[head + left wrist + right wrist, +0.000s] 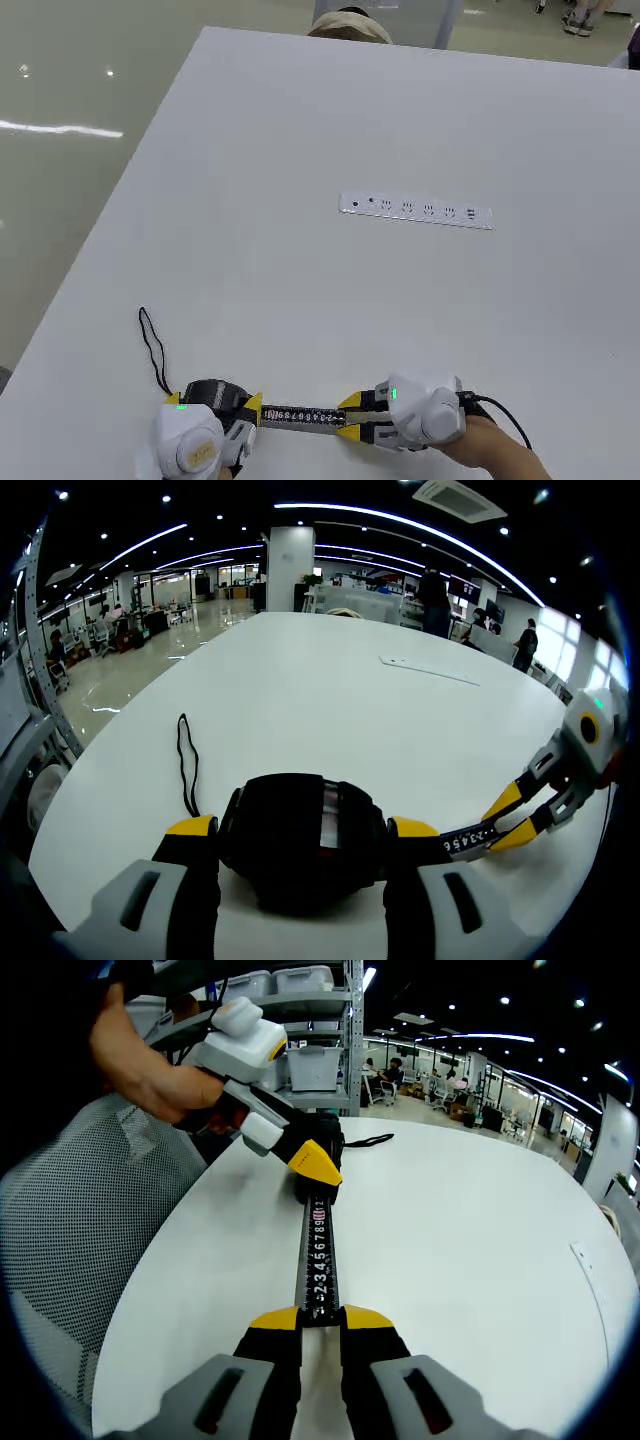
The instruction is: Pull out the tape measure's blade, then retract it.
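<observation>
A black tape measure case (300, 835) lies on the white table (330, 140) near its front edge, and my left gripper (302, 828) is shut on it from both sides. In the head view the case (218, 396) sits at the bottom left, under the left gripper (245, 412). A short length of numbered blade (303, 416) stretches right to my right gripper (348, 415), which is shut on the blade's end (320, 1310). The blade (319, 1250) runs straight back to the case (322, 1140). A black wrist cord (153, 345) trails from the case.
A white power strip (415, 210) lies in the middle of the table, far from the grippers. The table's left edge runs close beside the left gripper. A mesh chair (90, 1250) stands beside the table. People and shelving stand in the background.
</observation>
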The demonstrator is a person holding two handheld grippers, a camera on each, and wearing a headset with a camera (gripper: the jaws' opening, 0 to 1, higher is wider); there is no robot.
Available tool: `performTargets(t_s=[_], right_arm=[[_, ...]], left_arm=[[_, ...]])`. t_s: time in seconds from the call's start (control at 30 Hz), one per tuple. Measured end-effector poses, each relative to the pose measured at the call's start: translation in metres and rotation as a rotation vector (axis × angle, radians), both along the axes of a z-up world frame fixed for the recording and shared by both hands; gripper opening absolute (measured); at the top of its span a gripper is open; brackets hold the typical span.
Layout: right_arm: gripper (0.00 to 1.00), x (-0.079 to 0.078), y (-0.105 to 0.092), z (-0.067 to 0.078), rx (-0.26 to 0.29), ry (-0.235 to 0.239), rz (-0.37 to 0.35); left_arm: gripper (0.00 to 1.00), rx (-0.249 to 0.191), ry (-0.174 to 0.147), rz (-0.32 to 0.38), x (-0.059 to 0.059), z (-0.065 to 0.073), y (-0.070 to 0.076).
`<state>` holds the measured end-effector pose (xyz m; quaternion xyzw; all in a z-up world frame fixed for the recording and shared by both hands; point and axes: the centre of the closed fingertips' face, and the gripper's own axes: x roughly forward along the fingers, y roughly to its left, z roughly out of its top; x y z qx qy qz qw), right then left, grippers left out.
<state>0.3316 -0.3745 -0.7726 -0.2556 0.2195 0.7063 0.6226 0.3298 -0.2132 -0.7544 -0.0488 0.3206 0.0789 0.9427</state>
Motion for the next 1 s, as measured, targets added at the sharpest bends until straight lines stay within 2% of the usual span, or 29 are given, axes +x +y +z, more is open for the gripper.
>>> performTargets(t_s=[1.0], right_arm=[[0.12,-0.003,0.014,-0.003,0.008,0.013,0.009]], left_arm=[[0.64,-0.004,0.002,-0.003,-0.001,0.0,0.0]])
